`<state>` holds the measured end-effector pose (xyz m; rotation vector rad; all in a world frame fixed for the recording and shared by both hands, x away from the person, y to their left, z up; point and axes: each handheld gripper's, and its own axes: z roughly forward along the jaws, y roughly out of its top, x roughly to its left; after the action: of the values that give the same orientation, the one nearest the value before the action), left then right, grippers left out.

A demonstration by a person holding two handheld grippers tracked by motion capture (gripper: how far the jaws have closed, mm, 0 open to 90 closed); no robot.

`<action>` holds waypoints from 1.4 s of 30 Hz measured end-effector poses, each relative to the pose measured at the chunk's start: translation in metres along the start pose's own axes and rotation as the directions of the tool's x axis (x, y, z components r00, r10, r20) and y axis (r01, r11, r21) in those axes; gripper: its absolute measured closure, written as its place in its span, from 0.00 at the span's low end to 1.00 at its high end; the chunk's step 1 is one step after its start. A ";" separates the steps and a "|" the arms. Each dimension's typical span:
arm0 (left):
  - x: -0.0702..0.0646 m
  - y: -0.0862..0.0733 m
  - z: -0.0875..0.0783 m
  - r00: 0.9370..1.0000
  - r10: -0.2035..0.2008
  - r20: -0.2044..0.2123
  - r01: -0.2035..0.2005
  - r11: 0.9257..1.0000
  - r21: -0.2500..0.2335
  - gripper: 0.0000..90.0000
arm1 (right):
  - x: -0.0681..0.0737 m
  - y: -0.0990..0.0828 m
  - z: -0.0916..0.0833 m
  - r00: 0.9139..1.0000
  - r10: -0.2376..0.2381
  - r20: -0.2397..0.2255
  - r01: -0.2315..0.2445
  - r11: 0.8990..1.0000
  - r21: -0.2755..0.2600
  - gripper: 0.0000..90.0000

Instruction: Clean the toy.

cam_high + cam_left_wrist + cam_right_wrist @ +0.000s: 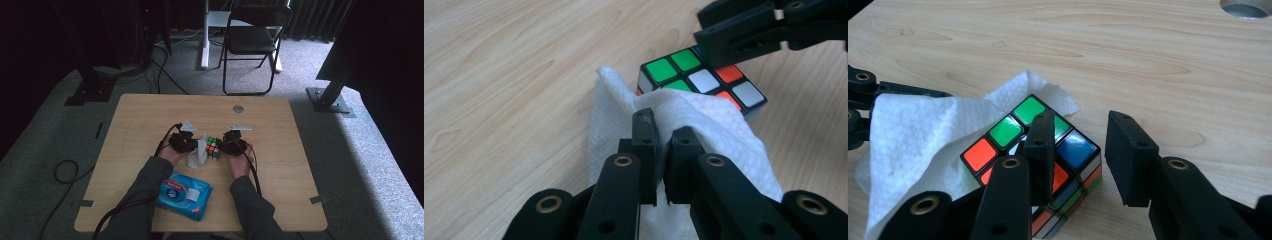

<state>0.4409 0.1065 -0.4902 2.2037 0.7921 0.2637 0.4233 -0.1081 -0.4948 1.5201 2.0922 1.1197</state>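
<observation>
at the centre of the high view, the left gripper (656, 145) pinches a white paper wipe (704, 125) against the multicoloured puzzle cube (1048, 150) on the pale wooden table (150, 120). the right gripper (1088, 155) straddles a cube corner, jaws apart and not pressing. it should clamp the cube firmly so wiping doesn't push it away.

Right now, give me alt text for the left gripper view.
The left gripper pinches a white wipe draped against a scrambled puzzle cube on a wooden table. The right gripper's black jaws reach in over the cube's far corner.
</observation>
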 end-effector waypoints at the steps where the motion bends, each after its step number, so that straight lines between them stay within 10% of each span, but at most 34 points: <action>1: 0.000 0.000 0.000 1.000 -0.002 0.000 0.002 1.000 -0.001 0.95 | 0.000 0.000 -0.001 1.000 0.017 0.001 -0.017 1.000 -0.001 0.70; 12: 0.001 0.000 0.000 1.000 -0.003 -0.006 0.003 1.000 0.001 0.95 | -0.004 -0.004 -0.004 0.993 0.114 -0.029 -0.113 0.993 0.012 0.69; 42: 0.004 0.001 0.001 1.000 -0.021 0.001 0.021 1.000 -0.004 0.95 | 0.004 -0.005 -0.004 0.996 0.069 -0.047 -0.068 0.997 0.030 0.78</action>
<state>0.4448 0.1079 -0.4904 2.1906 0.8123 0.2532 0.4158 -0.1064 -0.4955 1.6044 2.1107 1.1665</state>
